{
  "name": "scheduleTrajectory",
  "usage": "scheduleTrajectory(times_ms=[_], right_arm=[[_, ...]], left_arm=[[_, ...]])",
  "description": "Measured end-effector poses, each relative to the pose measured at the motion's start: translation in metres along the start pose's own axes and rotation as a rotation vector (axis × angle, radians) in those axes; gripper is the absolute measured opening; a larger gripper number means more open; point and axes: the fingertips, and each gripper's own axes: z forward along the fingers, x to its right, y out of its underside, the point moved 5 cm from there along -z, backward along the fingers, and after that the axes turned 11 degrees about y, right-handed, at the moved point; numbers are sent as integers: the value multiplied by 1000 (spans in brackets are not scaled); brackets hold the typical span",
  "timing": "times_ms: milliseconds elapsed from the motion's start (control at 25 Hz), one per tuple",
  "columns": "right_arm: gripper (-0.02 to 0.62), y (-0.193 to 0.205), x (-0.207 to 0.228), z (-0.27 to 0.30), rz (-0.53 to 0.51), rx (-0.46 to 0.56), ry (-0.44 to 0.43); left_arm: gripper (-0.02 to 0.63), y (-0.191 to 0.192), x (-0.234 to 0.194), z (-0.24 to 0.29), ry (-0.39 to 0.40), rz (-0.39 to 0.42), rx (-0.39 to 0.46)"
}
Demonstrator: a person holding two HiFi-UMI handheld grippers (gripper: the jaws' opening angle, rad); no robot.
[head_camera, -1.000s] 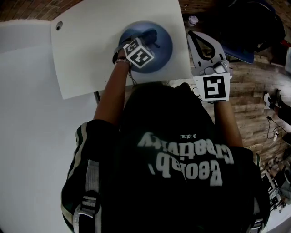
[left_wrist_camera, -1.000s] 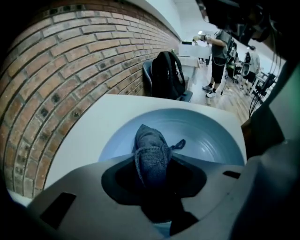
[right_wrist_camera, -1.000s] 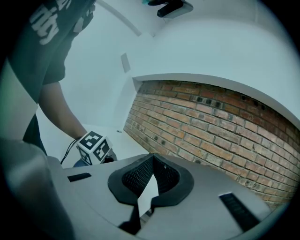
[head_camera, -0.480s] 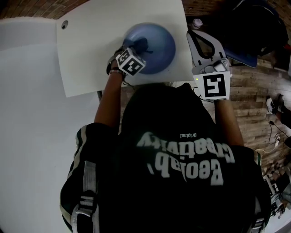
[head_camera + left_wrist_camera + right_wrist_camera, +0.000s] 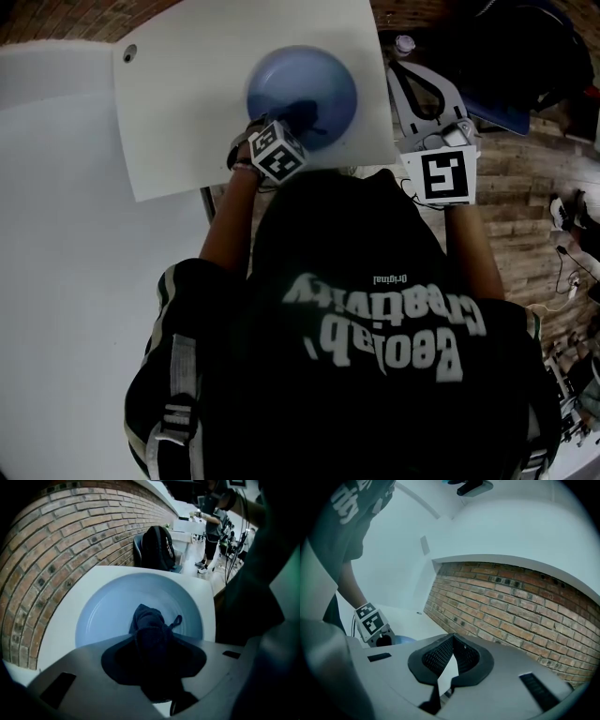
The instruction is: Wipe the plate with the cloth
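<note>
Left tongs [image 5: 157,641] are clamped on the dark cloth [image 5: 147,620], pressed into the blue plate [image 5: 108,616] on the white bench [image 5: 187,94]. Right tongs [image 5: 452,644] are held closed and empty. "Creativity" is printed on the shirt [image 5: 375,375].

White print runs across the back of the person's black shirt [image 5: 309,412], upside down in the head view. The largest word appears to read "Creativity" [image 5: 380,305]. In the picture, small "original" [image 5: 384,280] sits just above that word and a second large word, seemingly "Beolab" [image 5: 384,354], just below it. The left marker cube [image 5: 277,150] and right marker cube [image 5: 443,175] carry black-and-white square patterns, not letters.
</note>
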Motion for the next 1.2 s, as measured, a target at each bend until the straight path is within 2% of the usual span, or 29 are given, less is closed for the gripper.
scheduleTrajectory(times_ms=[280,480,680,960,1200], right_arm=[[-6,8,5,-4,-7,-26,16],[-6,14,18,-10,-12,-49,30],[-6,20,26,-13,-14,-73,49],[-6,21,25,-7,-22,-86,40],[-6,20,23,0,-23,-83,26]], left_arm=[[138,-50,20,22,58,132,44],[140,-86,11,34,31,173,58],[141,-105,-14,38,6,196,64],[141,-108,-62,36,-68,178,37],[141,-93,-92,28,-120,106,12]])
